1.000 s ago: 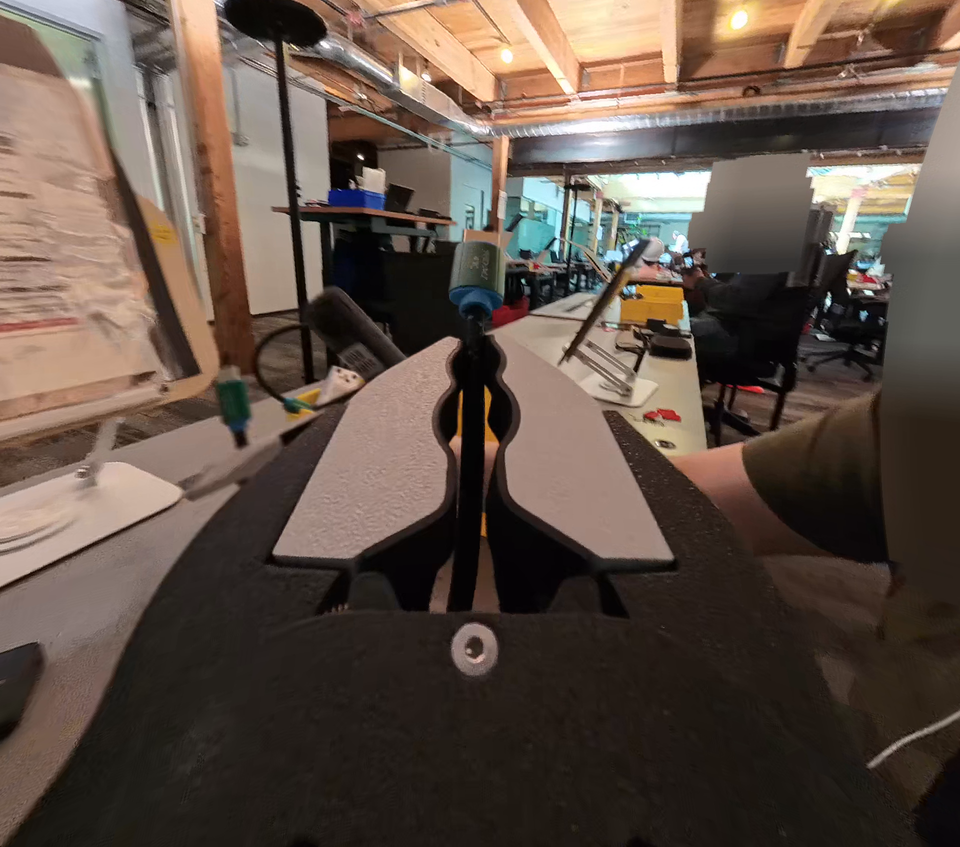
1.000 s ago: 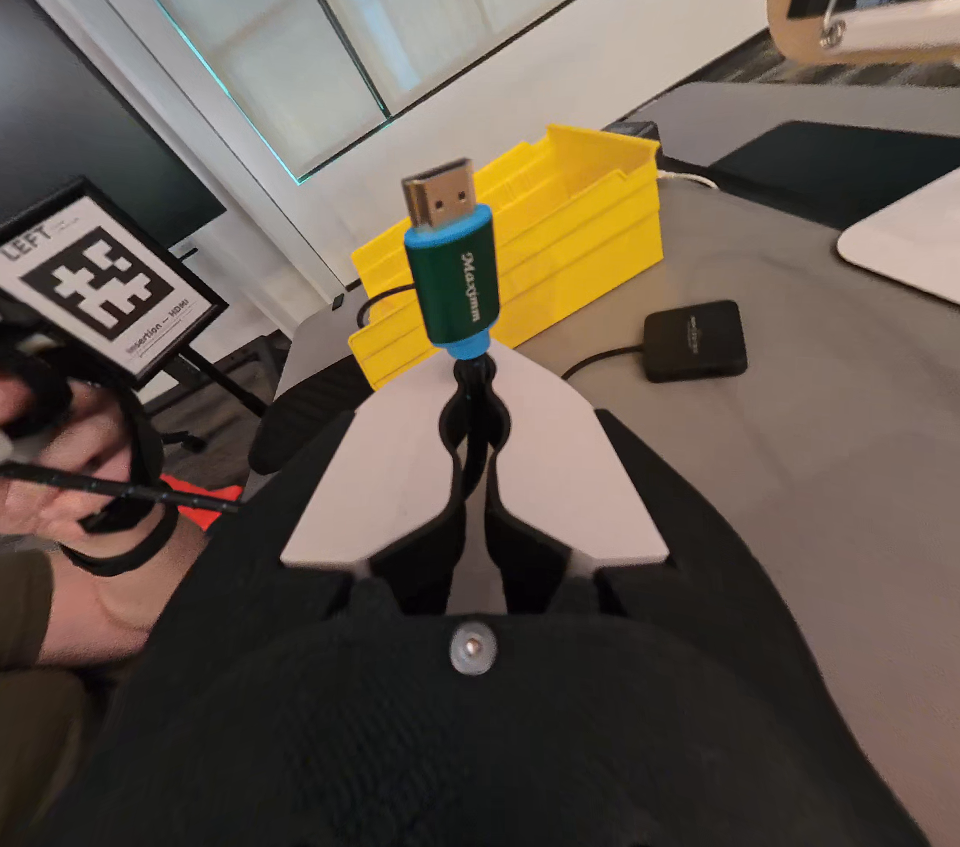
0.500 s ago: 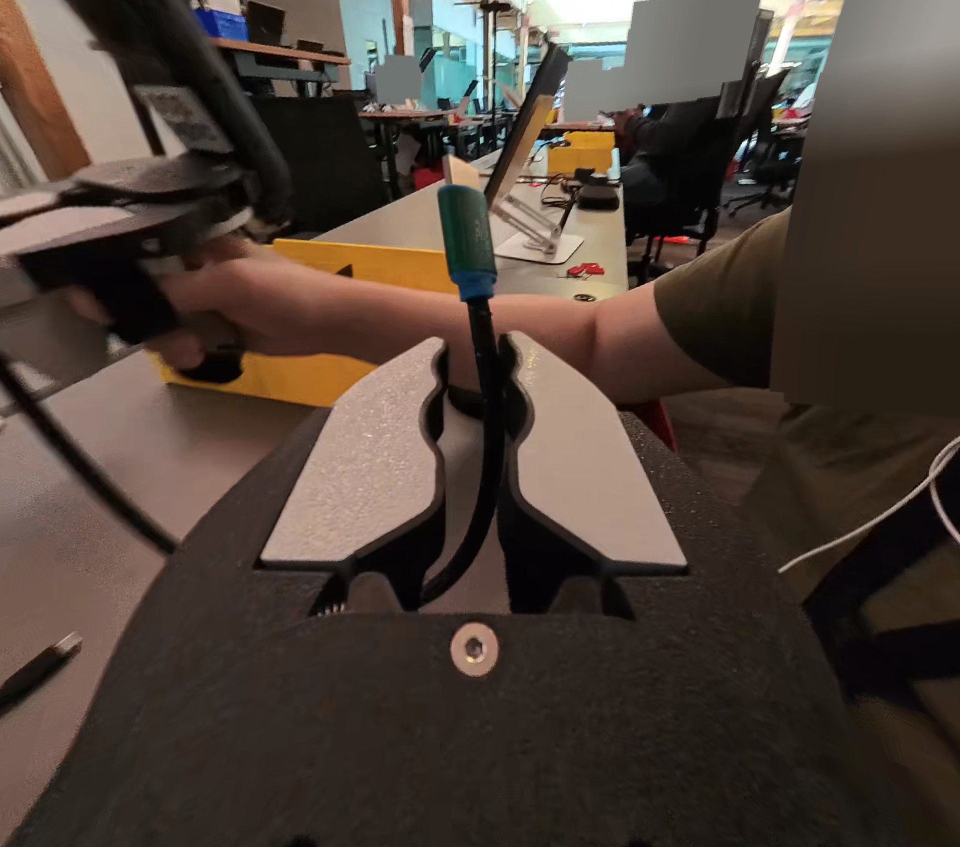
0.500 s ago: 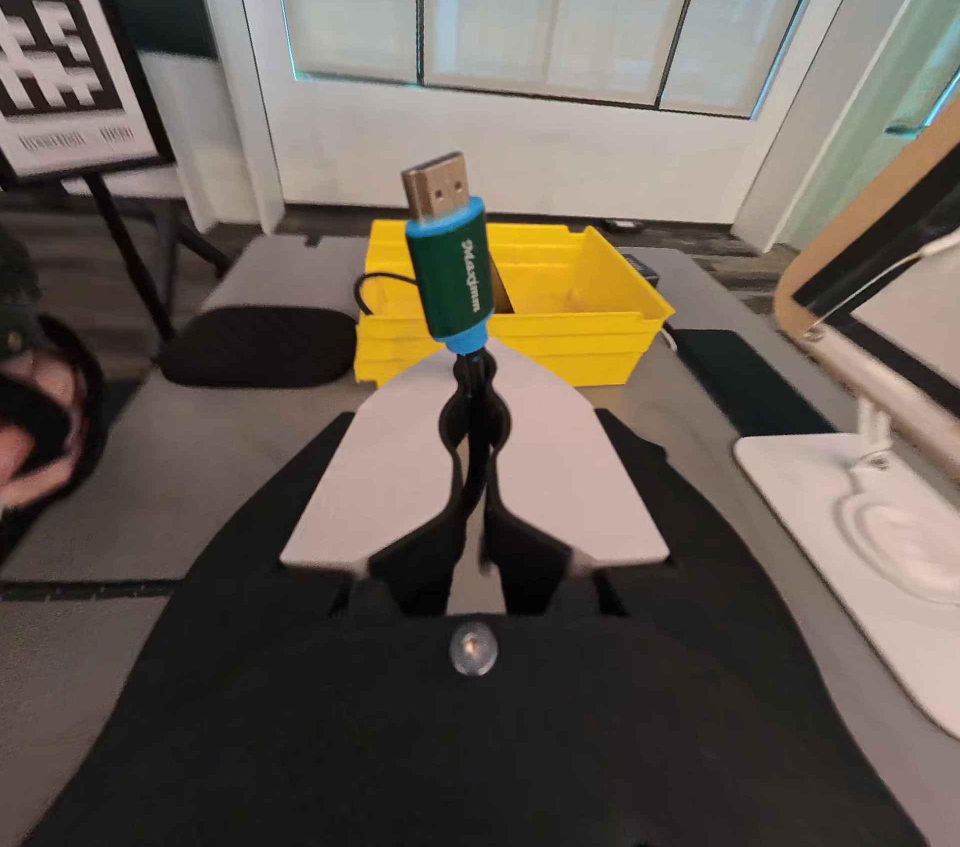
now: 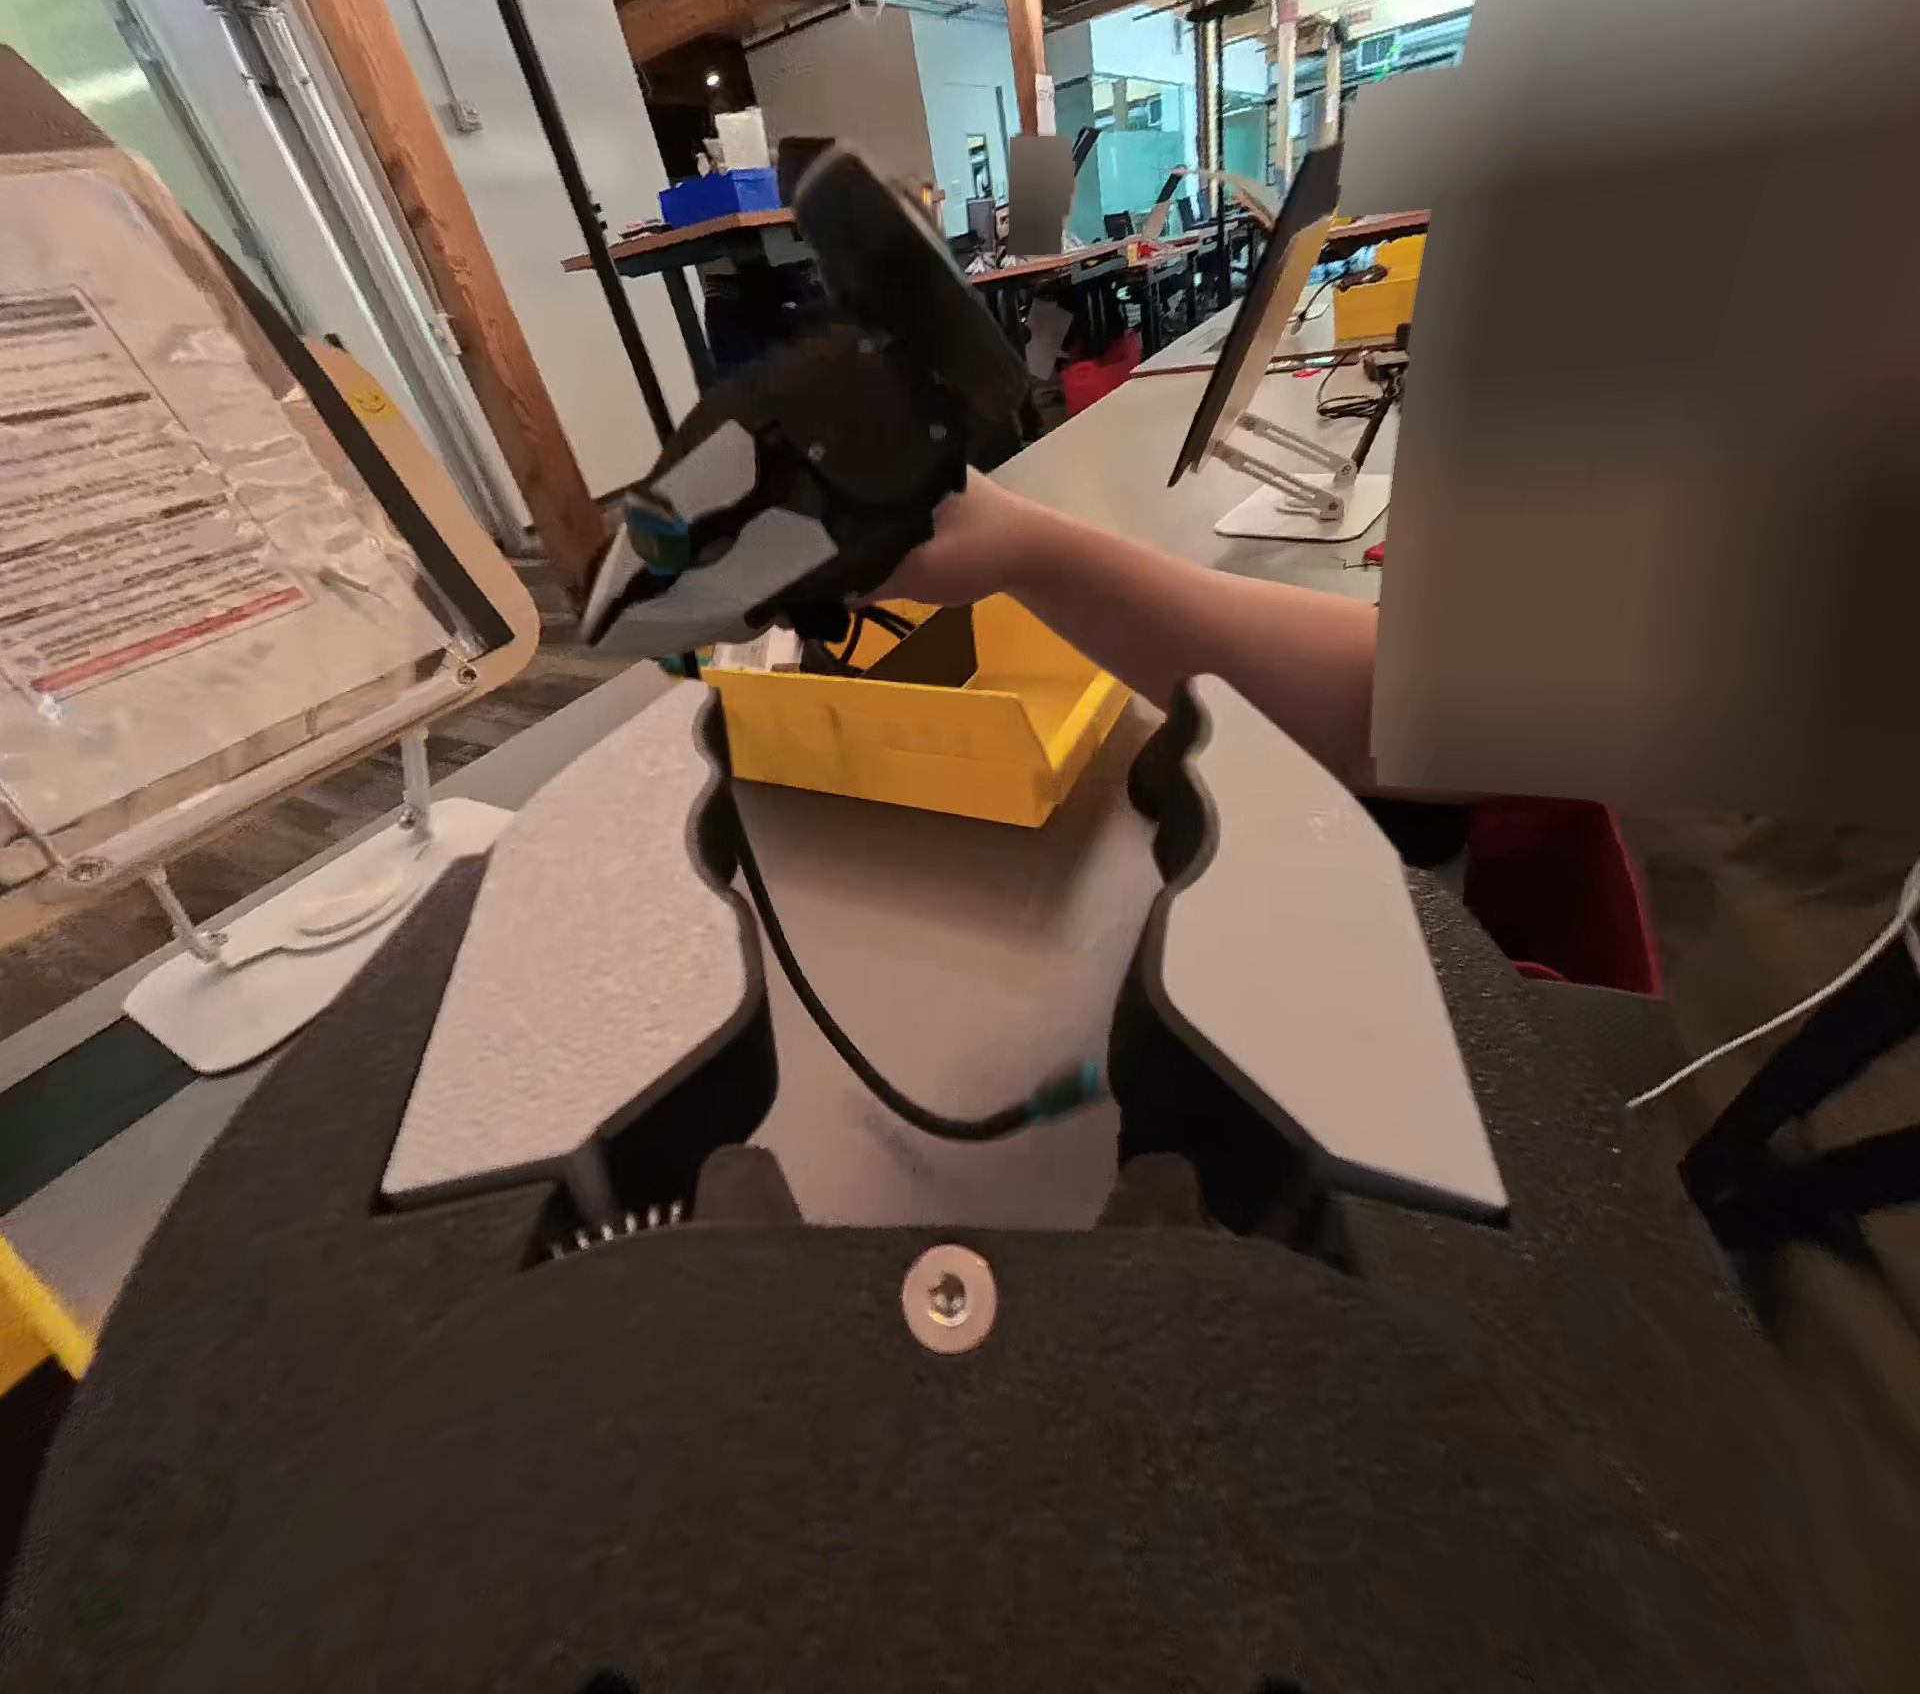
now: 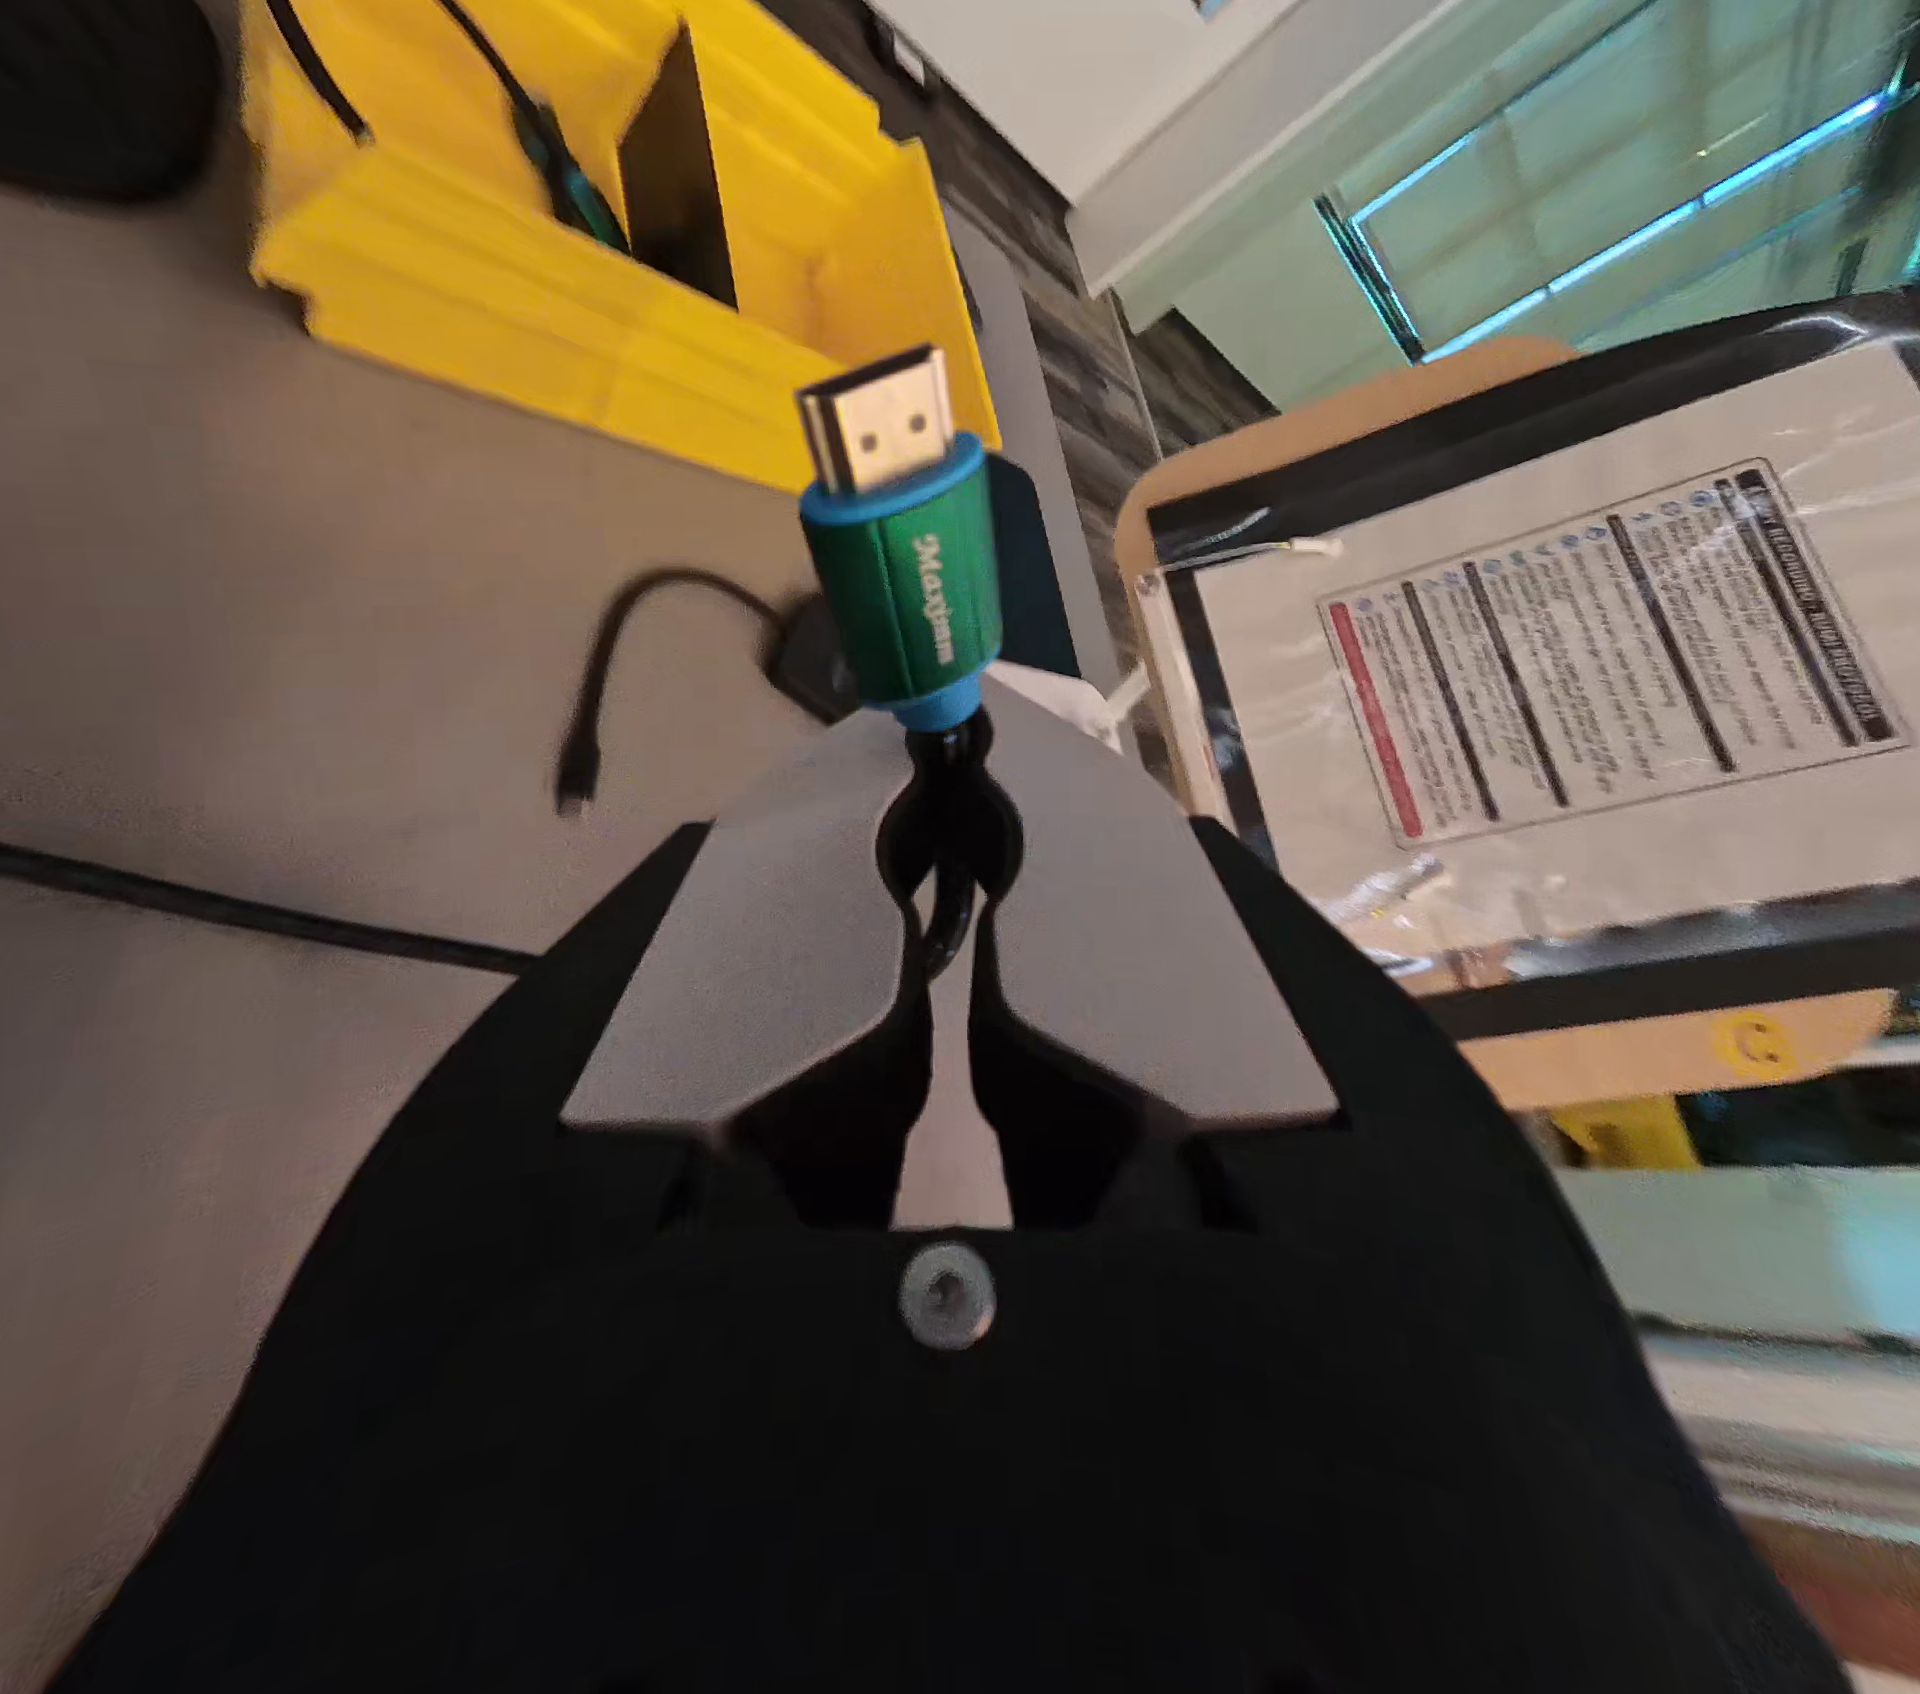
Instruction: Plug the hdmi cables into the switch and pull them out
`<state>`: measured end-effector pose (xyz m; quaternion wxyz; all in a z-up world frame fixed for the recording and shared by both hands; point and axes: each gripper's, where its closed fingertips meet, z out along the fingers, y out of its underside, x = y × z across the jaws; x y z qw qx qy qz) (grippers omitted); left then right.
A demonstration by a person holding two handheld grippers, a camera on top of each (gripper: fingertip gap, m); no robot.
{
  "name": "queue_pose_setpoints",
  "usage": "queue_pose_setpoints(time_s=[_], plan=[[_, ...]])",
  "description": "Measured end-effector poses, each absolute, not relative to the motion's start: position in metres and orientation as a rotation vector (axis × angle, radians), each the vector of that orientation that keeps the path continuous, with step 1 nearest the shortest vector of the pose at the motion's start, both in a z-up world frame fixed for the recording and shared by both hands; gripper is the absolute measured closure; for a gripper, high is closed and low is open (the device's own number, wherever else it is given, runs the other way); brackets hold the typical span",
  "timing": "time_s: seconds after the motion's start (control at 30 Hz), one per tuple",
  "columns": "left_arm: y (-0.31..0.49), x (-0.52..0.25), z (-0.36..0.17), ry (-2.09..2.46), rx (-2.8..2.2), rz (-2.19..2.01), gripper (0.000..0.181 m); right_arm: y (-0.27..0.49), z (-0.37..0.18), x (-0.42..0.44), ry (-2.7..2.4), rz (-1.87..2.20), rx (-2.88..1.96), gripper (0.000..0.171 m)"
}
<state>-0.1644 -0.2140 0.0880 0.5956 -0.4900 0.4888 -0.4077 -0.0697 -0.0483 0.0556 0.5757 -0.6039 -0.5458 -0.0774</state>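
**Q:** Right wrist view: what does the right claw (image 6: 948,797) hold, and how does it lie?

**A:** The right claw is pressed together on the black lead just below a green-and-blue HDMI plug (image 6: 902,543). The plug's long axis runs forward along the fingers, metal tip leading and tilted slightly left. The switch (image 6: 805,657), a small dark box on the grey counter (image 6: 260,605), sits just beyond and behind the plug body, mostly hidden by it; its short pigtail (image 6: 623,647) curls to the left. The coming move turns on this relation: the plug already points roughly toward the switch, and the right claw is judged the nearer of the two.

**Q:** And the left claw (image 5: 935,813)?

**A:** Left wrist view shows it spread wide, gripping nothing. A second cable (image 5: 831,1010) lies slack on the counter between its fingers, its teal-green plug end (image 5: 1065,1102) near the right finger and blurred.

**Q:** The surroundings?

**A:** A yellow bin (image 6: 540,190) stands at the counter's far edge, holding another lead. A tilted placard (image 6: 1558,657) on a white stand sits to the right. Beyond lies an open office with timber beams and exposed ducts. Neither plug is seated in the switch.
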Motion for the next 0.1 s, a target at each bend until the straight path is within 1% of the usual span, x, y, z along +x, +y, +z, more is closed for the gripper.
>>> queue_pose_setpoints(time_s=[0.03,0.1], plan=[[-0.212,-0.166,0.096,1.114,-1.129,-0.951,0.105,-0.048,0.054,-0.068,-1.294,-0.223,-1.418,0.17],[-0.199,-0.163,0.11,1.05,-1.118,-0.917,0.112,-0.049,0.052,-0.069,-1.312,-0.256,-1.421,0.17]])
